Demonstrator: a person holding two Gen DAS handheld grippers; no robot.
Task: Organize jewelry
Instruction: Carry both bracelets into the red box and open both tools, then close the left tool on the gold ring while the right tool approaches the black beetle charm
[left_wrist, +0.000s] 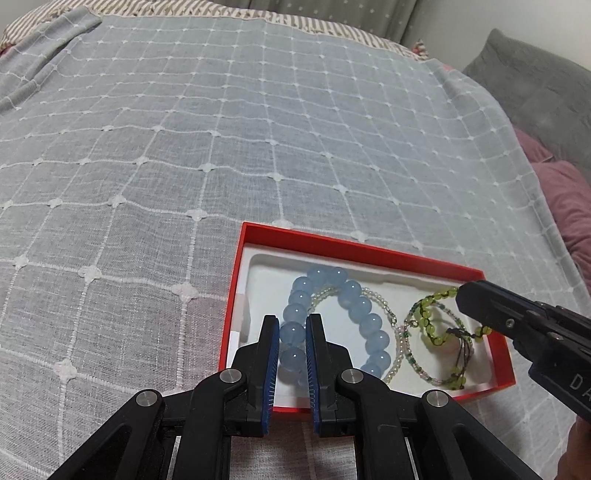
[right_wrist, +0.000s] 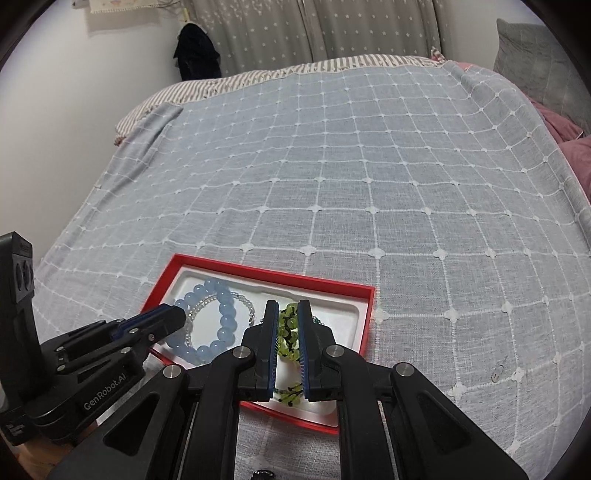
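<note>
Altogether, one red box (left_wrist: 369, 254) lies on the checked bedspread (left_wrist: 221, 147), holding three bracelets: one of big blue beads (left_wrist: 354, 299) at left, one of small clear beads (left_wrist: 397, 350) beneath it, one of green beads (left_wrist: 428, 325) at right. Two grippers work here: the left gripper (left_wrist: 291, 321) pinches the blue beads, the right gripper (right_wrist: 287, 306) pinches the green ones.
</note>
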